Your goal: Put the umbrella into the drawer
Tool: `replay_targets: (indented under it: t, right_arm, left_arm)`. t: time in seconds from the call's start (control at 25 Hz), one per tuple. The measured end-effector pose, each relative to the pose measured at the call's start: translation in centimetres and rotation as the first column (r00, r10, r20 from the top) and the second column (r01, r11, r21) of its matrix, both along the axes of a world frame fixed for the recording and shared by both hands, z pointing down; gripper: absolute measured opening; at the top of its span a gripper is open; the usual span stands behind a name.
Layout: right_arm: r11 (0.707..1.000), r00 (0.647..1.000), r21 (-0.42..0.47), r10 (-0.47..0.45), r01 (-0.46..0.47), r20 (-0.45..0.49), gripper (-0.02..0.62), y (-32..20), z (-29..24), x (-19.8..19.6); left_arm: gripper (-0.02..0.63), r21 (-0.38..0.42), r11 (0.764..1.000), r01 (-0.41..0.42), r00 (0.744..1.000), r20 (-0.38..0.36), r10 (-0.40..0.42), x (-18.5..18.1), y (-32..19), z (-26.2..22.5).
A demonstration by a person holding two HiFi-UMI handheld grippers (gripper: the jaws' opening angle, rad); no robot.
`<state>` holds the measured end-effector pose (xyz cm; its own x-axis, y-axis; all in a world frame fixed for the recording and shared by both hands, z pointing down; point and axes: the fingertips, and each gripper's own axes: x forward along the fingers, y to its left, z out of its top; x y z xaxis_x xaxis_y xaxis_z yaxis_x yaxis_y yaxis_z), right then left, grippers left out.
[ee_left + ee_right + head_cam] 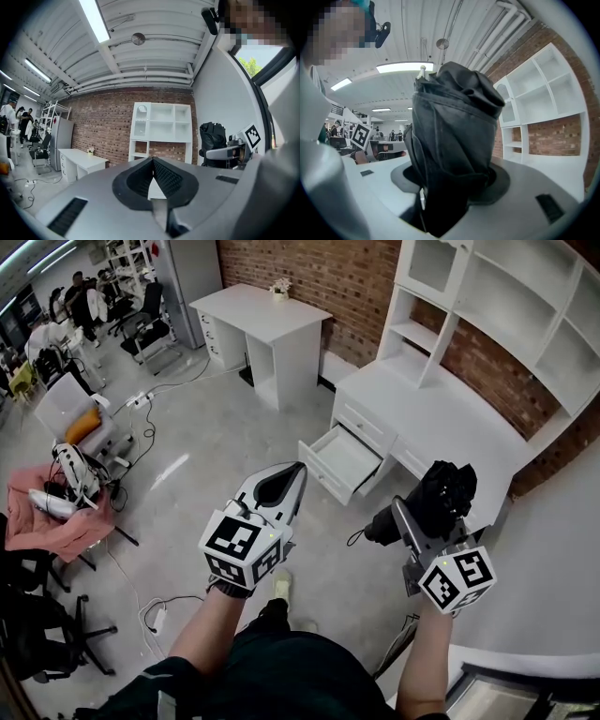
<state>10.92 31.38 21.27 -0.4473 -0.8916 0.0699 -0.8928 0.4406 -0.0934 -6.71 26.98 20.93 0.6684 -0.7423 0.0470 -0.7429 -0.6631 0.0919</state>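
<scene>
Head view showed the right gripper (424,521) clamped on a folded black umbrella (442,491), whose bundled canopy stuck out past the jaws toward the white desk (450,418) while its handle end (380,529) pointed back to the left with a thin cord hanging from it. The umbrella was held in the air, to the right of the open drawer (342,463) and clear of it, not inside. Right gripper view confirmed the hold: the umbrella (454,122) stood up between the jaws of the right gripper (450,173), filling the gap, its dark fabric pinched at the base and bulging above. The left gripper (298,468) hung beside it on the left, pointing toward the drawer front, near it but not touching. Left gripper view showed the left gripper (153,159) with its jaws pressed together and nothing between them, facing the white shelf unit (161,124) against the brick wall (103,126).
</scene>
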Motion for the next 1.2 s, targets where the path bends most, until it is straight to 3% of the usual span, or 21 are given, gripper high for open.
replay_targets:
  t: [0.72, 1.2]
  right_arm:
    - [0.995, 0.996, -0.037, 0.092, -0.092, -0.024, 0.238, -20.6, 1.9, -2.8]
    - [0.993, 0.994, -0.057, 0.106, -0.106, -0.004, 0.238, -27.9, 3.6, -1.2]
  left_arm:
    - [0.006, 0.024, 0.997, -0.069, 0.997, -0.021, 0.07, -2.7, -22.4, 1.8]
    - [0.006, 0.015, 0.995, -0.102, 0.995, -0.016, 0.102, -0.3, -29.6, 3.3]
